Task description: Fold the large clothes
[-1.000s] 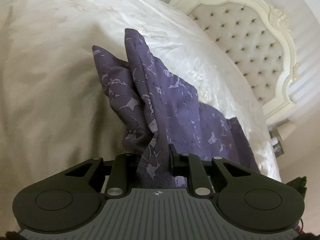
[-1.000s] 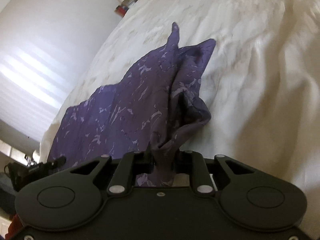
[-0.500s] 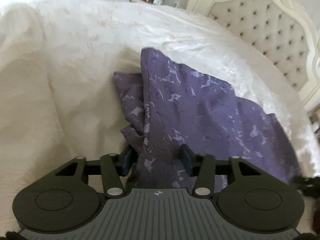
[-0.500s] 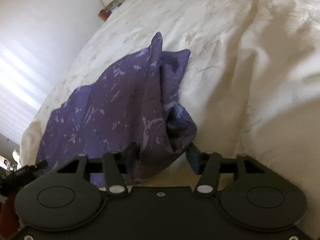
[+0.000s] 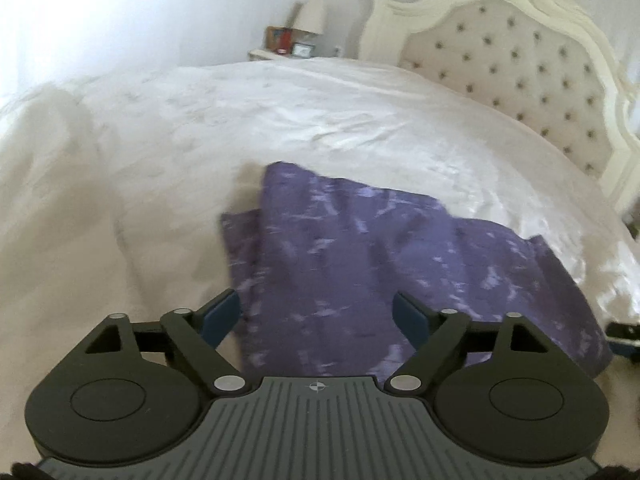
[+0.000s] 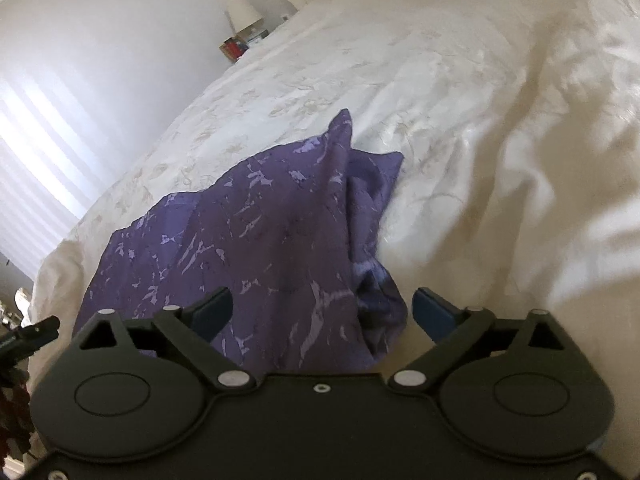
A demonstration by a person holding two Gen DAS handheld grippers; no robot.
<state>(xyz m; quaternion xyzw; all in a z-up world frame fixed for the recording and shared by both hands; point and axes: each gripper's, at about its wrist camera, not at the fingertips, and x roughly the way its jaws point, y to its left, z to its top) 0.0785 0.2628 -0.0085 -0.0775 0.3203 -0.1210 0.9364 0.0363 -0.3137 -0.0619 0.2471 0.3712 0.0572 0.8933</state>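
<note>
Garment: purple cloth point(image 5: 360, 264) with pale marbled print, lying folded on the bed point(image 5: 280, 120); also seen from the right wrist point(image 6: 256, 248).
Location: on the cream bedspread, nearer the foot side than the tufted headboard point(image 5: 520, 64); it is the only clothing visible on the bed.
Long axis: in the left wrist view the cloth runs side to side across the frame, from a narrow upper-left corner to a wider lower-right end, roughly along the near edge of the bed.
Pointing: in the right wrist view one corner rises to a peak aimed toward the far nightstand side; a second, lower flap sits just right of that peak.
Layers: at least two, with an under-layer edge showing at the left in the left wrist view and a bunched fold at the near right in the right wrist view.
Left gripper point(image 5: 318, 312): jaws spread wide, nothing between the pads; cloth lies below and ahead of them, contact cannot be told.
Right gripper point(image 6: 322, 310): jaws likewise spread, released; the bunched fold sits between the fingers without being pinched.
Background: lamp point(image 5: 310, 16) and small items on a nightstand by the wall; left wrist view is motion-blurred.
</note>
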